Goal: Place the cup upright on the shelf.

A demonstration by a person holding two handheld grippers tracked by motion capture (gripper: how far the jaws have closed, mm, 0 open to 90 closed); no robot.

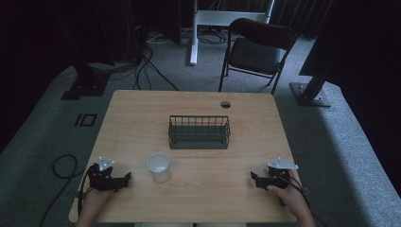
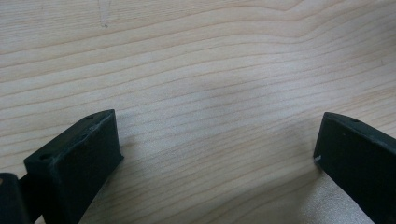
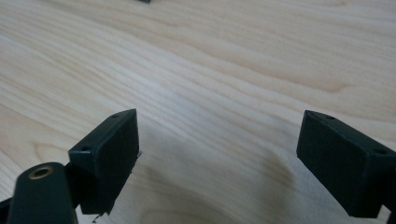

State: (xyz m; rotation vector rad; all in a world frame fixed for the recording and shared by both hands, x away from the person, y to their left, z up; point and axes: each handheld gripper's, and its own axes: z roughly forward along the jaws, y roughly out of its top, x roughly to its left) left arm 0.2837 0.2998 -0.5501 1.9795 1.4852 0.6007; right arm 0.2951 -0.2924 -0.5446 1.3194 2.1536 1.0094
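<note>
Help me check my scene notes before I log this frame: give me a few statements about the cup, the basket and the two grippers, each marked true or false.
1. The white cup stands upright on the table, apart from the wire basket. True.
2. The wire basket holds the cup. False: the cup is outside it, nearer the person and to its left.
3. The left gripper is open, with bare wood between its jaws. True.
4. The right gripper is shut on the cup. False: its jaws stand wide apart over bare wood, and the high view shows it far to the right of the cup.
5. The cup lies closer to the left gripper than to the right gripper. True.
</note>
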